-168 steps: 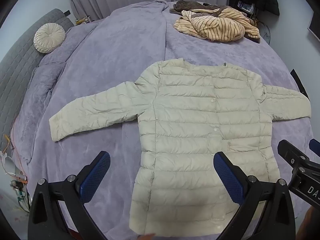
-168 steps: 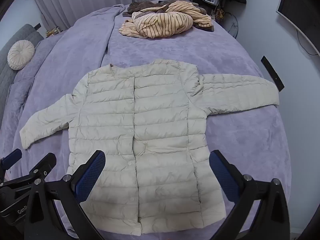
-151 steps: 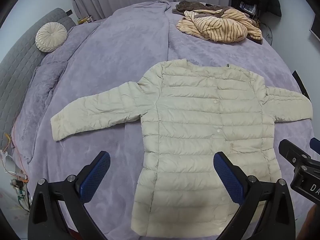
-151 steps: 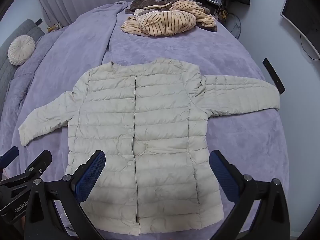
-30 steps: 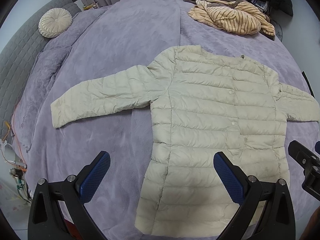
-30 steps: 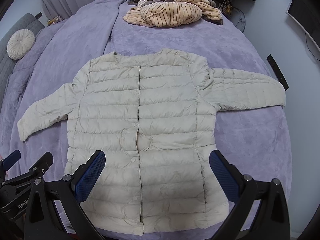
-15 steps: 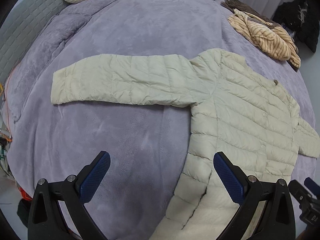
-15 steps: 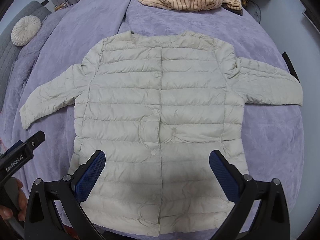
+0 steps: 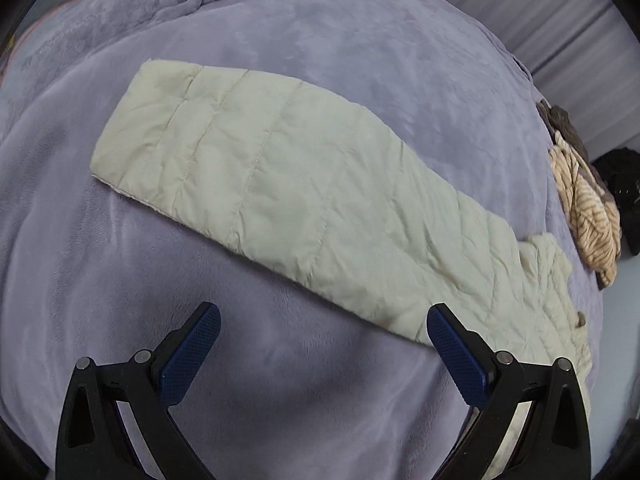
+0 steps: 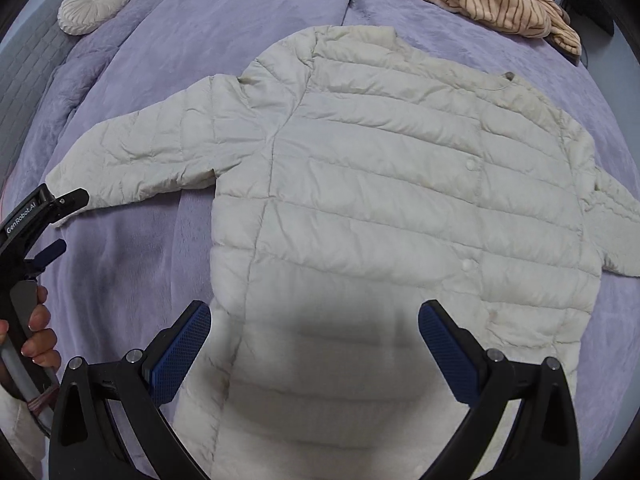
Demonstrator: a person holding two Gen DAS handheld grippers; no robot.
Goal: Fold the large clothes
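While both sets of blue-padded fingers are spread wide with nothing pinched, the left gripper [image 9: 323,354] is hovering over bare purple blanket [image 9: 248,364], just short of the jacket's left sleeve [image 9: 280,200]. That sleeve lies flat and stretched out across the bed, cuff end toward the upper left of the left wrist view, and nothing sits between the pads and the fabric.

Right gripper [image 10: 314,354] is also wide open, parked above the lower body of the cream puffer jacket [image 10: 400,184]. Its shadow falls on the hem area. The jacket is laid out front-up, snapped closed, both sleeves out to the sides, pretty much centred on the bed.

From the right wrist view you can see the left gripper [image 10: 48,216] at the sleeve cuff, with the person's hand [image 10: 40,340] on its handle.

Further out: a striped tan garment [image 10: 492,0] heaped near the far edge of the bed, and a round white cushion [image 10: 94,3] over by the grey quilted headboard [image 10: 28,72].
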